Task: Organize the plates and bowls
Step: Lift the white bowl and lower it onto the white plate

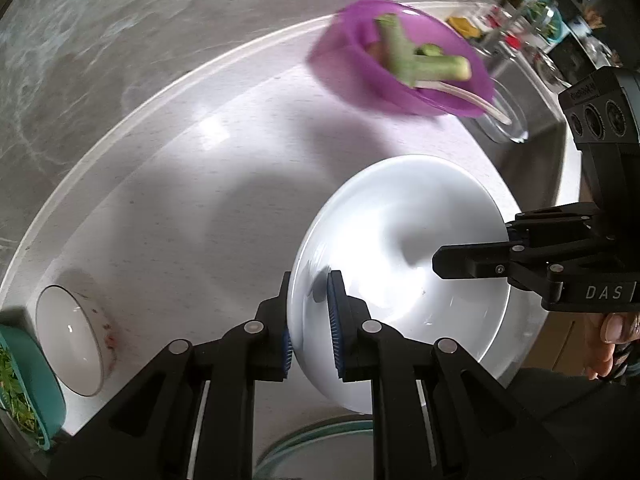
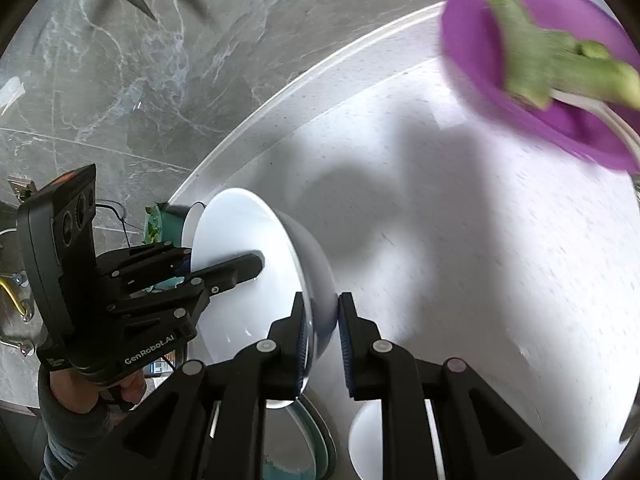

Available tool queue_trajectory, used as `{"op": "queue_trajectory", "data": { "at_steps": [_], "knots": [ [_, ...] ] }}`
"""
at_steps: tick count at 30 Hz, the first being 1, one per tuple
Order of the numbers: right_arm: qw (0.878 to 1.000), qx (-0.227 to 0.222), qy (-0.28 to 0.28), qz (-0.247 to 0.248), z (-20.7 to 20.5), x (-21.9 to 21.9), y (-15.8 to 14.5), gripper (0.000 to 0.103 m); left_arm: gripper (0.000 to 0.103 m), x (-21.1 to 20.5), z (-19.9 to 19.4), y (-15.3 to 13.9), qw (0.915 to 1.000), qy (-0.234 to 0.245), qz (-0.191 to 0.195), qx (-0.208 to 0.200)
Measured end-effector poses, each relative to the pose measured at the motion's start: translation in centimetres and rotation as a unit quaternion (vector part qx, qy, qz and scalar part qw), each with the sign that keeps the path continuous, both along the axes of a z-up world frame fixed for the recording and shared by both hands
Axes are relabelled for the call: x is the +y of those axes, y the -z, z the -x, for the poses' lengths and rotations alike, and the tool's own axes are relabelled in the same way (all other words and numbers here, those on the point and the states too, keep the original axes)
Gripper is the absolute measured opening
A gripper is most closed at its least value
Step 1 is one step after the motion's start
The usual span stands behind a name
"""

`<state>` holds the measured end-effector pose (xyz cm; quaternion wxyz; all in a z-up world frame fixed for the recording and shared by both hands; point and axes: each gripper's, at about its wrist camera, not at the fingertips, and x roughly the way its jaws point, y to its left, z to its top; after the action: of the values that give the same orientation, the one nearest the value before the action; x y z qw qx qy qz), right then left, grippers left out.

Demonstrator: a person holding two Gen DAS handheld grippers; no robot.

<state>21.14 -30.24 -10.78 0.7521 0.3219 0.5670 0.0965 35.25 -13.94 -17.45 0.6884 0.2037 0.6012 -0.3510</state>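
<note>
A large white bowl (image 1: 400, 264) is held tilted above the white counter (image 1: 180, 200) by both grippers. My left gripper (image 1: 310, 320) is shut on the bowl's near rim, one finger inside and one outside. My right gripper (image 2: 324, 336) is shut on the opposite rim of the same bowl (image 2: 244, 248); it shows in the left wrist view (image 1: 444, 268) with a finger inside the bowl. The left gripper shows in the right wrist view (image 2: 256, 262). A purple bowl (image 1: 400, 56) with green vegetable pieces and a white utensil stands farther back.
A small white cup (image 1: 72, 340) lies on its side at the left, beside a teal bowl of greens (image 1: 28, 380). A clear glass dish (image 1: 504, 116) sits behind the purple bowl. A glass plate with a teal rim (image 2: 316, 440) lies below the white bowl. Grey marble floor lies beyond the counter edge.
</note>
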Motion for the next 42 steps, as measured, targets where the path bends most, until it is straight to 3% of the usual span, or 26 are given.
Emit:
{"op": "queue_trajectory", "data": {
  "at_steps": [11, 22, 31, 36, 42],
  "knots": [
    [0.999, 0.005, 0.040, 0.002, 8.2, -3.6, -0.5, 0.018, 0.013, -3.7, 8.2, 0.3, 0.9983, 0.052, 0.014, 0.021],
    [0.996, 0.049, 0.078, -0.004, 14.9, -6.3, 3.3, 0.018, 0.014, -6.8, 14.5, 5.5, 0.9951, 0.076, 0.001, 0.062],
    [0.995, 0.065, 0.076, 0.003, 15.4, -6.2, 5.1, 0.018, 0.015, -7.9, 15.0, 7.7, 0.9957, 0.073, -0.013, 0.056],
    [0.995, 0.068, 0.064, 0.028, 14.9, -5.6, 5.7, 0.018, 0.016, -8.4, 14.7, 10.0, 0.9956, 0.071, -0.021, 0.057],
    [0.994, 0.063, 0.054, 0.065, 14.8, -5.4, 5.7, 0.015, 0.019, -8.9, 14.3, 10.5, 0.9970, 0.066, -0.019, 0.036]
  ]
}}
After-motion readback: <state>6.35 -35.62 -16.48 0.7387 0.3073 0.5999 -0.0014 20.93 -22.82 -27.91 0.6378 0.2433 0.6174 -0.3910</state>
